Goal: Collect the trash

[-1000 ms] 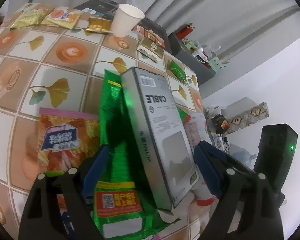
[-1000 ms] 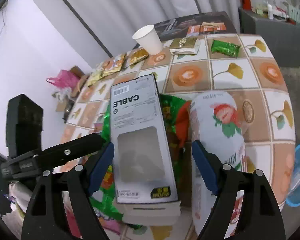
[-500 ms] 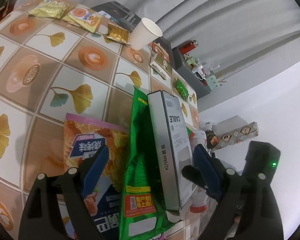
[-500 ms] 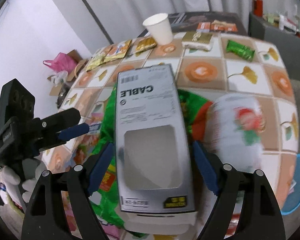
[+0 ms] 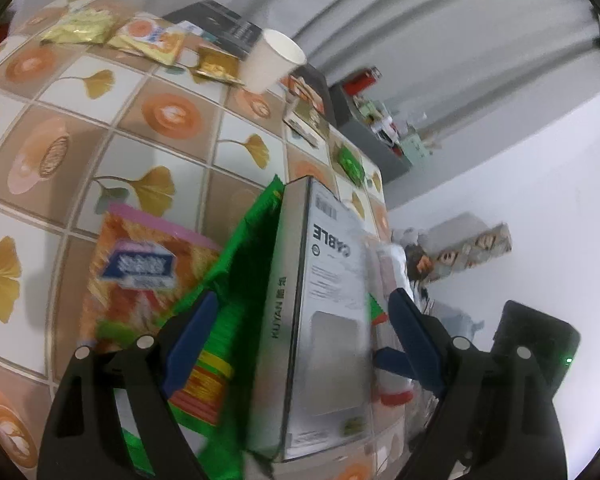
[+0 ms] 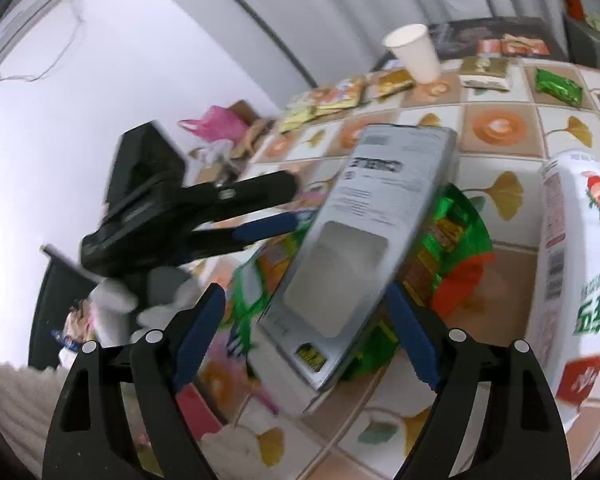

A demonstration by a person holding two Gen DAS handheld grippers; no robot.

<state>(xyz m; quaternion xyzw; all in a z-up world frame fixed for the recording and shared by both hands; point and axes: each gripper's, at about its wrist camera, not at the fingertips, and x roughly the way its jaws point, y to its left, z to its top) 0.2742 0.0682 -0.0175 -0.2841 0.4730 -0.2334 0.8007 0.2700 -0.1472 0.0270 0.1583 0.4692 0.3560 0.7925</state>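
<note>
A grey cable box rests tilted on a green snack bag, beside an orange snack bag. My left gripper is open, straddling the green bag and the box; a gap shows by its right pad. My right gripper is open around the box's near end, its left pad clear of it. The left gripper reaches in from the left in the right wrist view. A white drink bottle lies to the right of the box.
On the far side of the tiled table are a white paper cup, several small snack packets and a small green packet. A pink bag and clutter lie on the floor past the table's left edge.
The right wrist view has swung left and rolled, so the box now looks tilted and the bottle sits farther right. The left gripper shows closer to the box. Both stay wide open.
</note>
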